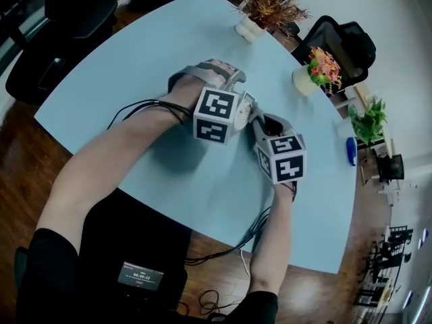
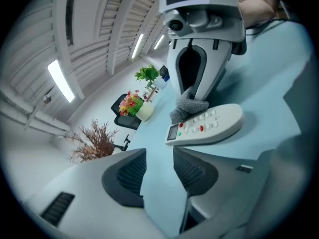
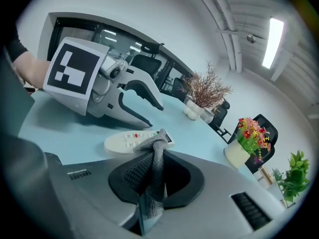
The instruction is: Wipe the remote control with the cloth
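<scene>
A white remote control (image 2: 207, 126) with red and green buttons lies flat on the pale blue table (image 1: 135, 59). In the head view it shows only as a sliver (image 1: 247, 105) between the two marker cubes. My right gripper (image 3: 152, 176) is shut on a grey knitted cloth (image 3: 154, 158). The cloth's free end rests on the remote's display end (image 3: 137, 141). My left gripper (image 2: 159, 168) stands open just short of the remote, with only bare table between its pads. From the right gripper view, its fingers (image 3: 144, 96) hang apart over the remote's far side.
A dried plant in a white pot (image 1: 260, 12) and a flower pot (image 1: 314, 73) stand along the table's far edge. Office chairs (image 1: 337, 39) sit beyond it, with a green plant (image 1: 368, 120) and a blue object (image 1: 351, 150) at the right. Cables trail off the near edge.
</scene>
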